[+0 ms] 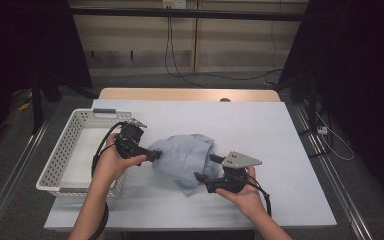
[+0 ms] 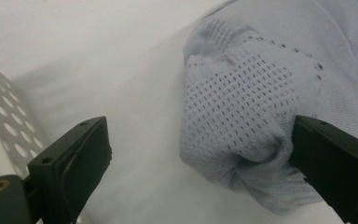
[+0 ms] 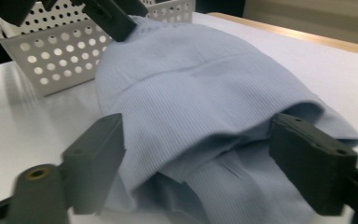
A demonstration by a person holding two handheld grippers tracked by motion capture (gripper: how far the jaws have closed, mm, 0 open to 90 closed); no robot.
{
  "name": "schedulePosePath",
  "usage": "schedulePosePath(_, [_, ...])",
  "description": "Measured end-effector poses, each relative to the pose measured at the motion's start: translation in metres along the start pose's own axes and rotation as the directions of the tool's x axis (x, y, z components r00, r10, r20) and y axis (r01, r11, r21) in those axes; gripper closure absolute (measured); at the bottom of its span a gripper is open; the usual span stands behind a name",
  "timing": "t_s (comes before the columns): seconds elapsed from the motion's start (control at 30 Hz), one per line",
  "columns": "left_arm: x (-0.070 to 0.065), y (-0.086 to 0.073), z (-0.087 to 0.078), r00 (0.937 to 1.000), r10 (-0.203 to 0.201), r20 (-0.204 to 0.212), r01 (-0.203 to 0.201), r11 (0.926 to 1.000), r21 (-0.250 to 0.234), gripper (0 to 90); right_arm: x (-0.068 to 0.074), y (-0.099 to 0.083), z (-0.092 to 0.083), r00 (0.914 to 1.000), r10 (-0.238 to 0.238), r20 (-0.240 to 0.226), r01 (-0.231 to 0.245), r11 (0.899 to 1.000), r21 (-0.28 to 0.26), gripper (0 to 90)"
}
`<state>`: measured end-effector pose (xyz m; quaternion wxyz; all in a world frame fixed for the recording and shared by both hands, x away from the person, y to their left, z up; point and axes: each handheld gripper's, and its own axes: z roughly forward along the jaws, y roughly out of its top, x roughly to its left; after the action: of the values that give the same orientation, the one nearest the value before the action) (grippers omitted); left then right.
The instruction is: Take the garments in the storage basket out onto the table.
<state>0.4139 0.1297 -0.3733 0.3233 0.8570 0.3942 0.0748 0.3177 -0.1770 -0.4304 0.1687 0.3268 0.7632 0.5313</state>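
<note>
A light blue knitted garment (image 1: pixel 187 155) lies bunched in the middle of the white table (image 1: pixel 260 120). My left gripper (image 1: pixel 152 154) sits at the garment's left edge with its jaws wide apart. In the left gripper view (image 2: pixel 198 135) the mesh-knit edge of the garment (image 2: pixel 247 112) lies against the right jaw, and the left jaw stands over bare table. My right gripper (image 1: pixel 206 167) is at the garment's near right edge. In the right gripper view (image 3: pixel 196 135) folds of the garment (image 3: pixel 205 88) lie between the spread jaws, unpinched.
A white perforated basket (image 1: pixel 65 145) stands at the table's left edge, just behind my left hand; its wall also appears in the left gripper view (image 2: pixel 4 112) and in the right gripper view (image 3: pixel 51 56). Bare table surface stretches to the right and behind the garment.
</note>
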Motion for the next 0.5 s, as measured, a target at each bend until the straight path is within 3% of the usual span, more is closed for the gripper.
schedulePosePath(0.17, [0.0, 0.0, 0.0, 1.0, -0.001, 0.007, 0.001, 1.0, 0.0, 5.6, 0.002, 0.003, 0.004, 0.9996, -0.015, -0.026, 0.015, 1.0, 0.019, 36.3])
schedulePosePath(0.2, [0.0, 0.0, 0.0, 1.0, 0.0, 0.006, 0.0, 1.0, 0.001, 5.6, 0.002, 0.002, 0.005, 0.9993, -0.01, -0.037, 0.011, 1.0, 0.023, 41.7])
schedulePosePath(0.23, [0.0, 0.0, -0.001, 1.0, 0.004, 0.008, -0.004, 1.0, -0.002, 5.7, 0.0, 0.002, 0.007, 0.9987, 0.003, -0.052, -0.001, 0.999, 0.033, 54.4])
schedulePosePath(0.3, [0.0, 0.0, -0.001, 1.0, 0.004, 0.004, -0.004, 1.0, -0.005, 5.7, 0.0, 0.002, 0.007, 0.9979, 0.008, -0.064, -0.005, 0.999, 0.038, 59.8])
schedulePosePath(0.37, [-0.002, 0.0, -0.001, 1.0, 0.004, 0.001, -0.004, 0.9999, -0.01, 5.7, -0.004, 0.002, 0.007, 0.9967, 0.018, -0.079, -0.016, 1.0, 0.024, 78.5])
schedulePosePath(0.43, [-0.002, 0.0, 0.0, 0.9999, 0.009, 0.006, -0.009, 0.9999, -0.011, 5.7, -0.009, 0.003, 0.005, 0.9947, 0.037, -0.095, -0.036, 0.999, 0.018, 85.7])
schedulePosePath(0.5, [-0.003, 0.001, 0.0, 0.9999, 0.013, 0.009, -0.013, 0.9998, -0.012, 5.6, -0.012, 0.003, 0.004, 0.9934, 0.051, -0.103, -0.05, 0.999, 0.016, 86.9])
